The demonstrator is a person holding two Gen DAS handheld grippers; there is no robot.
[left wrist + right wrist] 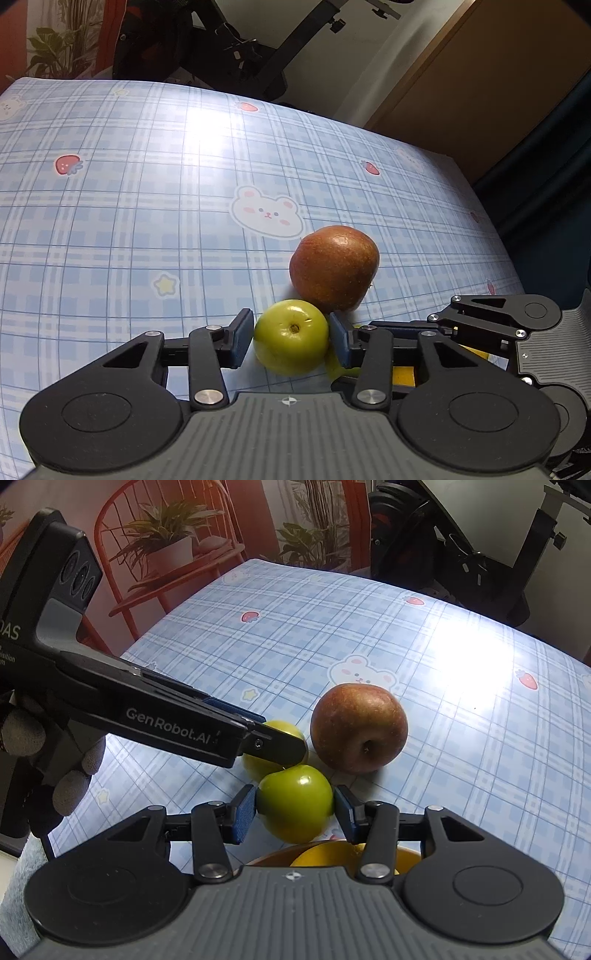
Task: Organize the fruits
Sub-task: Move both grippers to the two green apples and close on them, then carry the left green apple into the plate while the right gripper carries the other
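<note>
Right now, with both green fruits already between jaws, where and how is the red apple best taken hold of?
Grip the red apple across its widest middle, coming from above. It lies tilted with its stem dimple facing the right gripper, so its round flanks are the steadiest faces. Its near left side is crowded by the green fruits; the far and right sides are free.

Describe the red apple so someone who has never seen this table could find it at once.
Start at the table with the blue plaid cloth and find the printed white bear face near its middle. Just in front of the bear lies the red apple. It is the only reddish-brown fruit and the biggest; the two green fruits beside it each sit between a gripper's fingers.
</note>
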